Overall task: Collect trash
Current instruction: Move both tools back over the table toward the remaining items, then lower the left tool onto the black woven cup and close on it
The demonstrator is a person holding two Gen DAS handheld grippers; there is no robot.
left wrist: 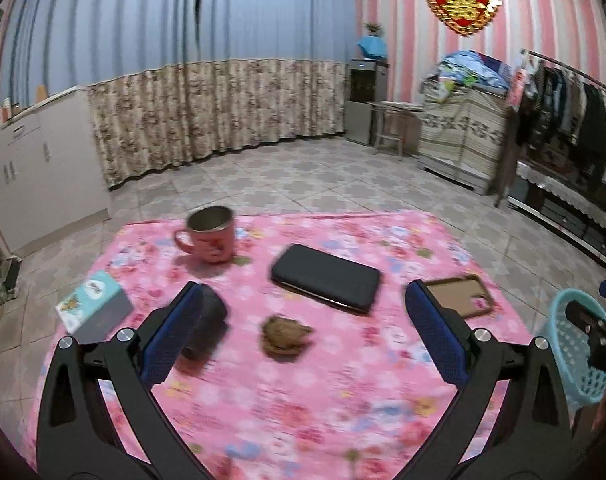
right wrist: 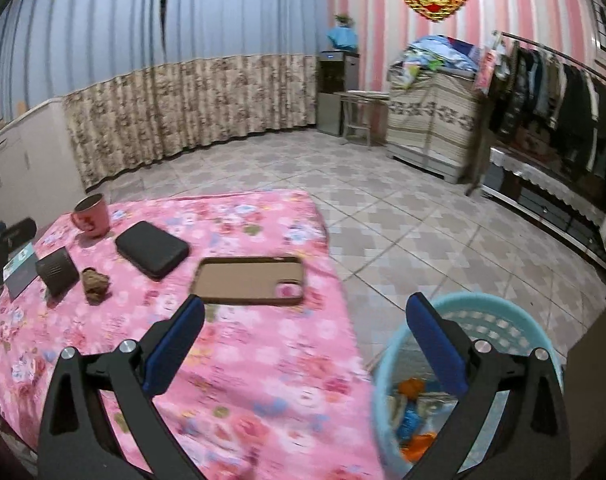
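Note:
A crumpled brown wad [left wrist: 285, 334] lies on the pink flowered tablecloth [left wrist: 303, 408], just ahead of my left gripper [left wrist: 303, 292], which is open and holds nothing. The same wad [right wrist: 95, 282] shows far to the left in the right wrist view. My right gripper [right wrist: 305, 300] is also open and empty, over the table's right edge. Its right finger [right wrist: 435, 344] hangs above a turquoise basket [right wrist: 511, 312] on the floor, with orange and blue scraps inside. That basket [left wrist: 575, 356] appears at the right in the left wrist view.
On the cloth stand a pink mug [left wrist: 209, 234], a black case [left wrist: 325, 278], a brown phone case [right wrist: 249, 280], a dark speaker-like block [left wrist: 207, 320] and a teal box [left wrist: 93, 306]. Tiled floor, curtains, a cabinet and a clothes rack lie beyond.

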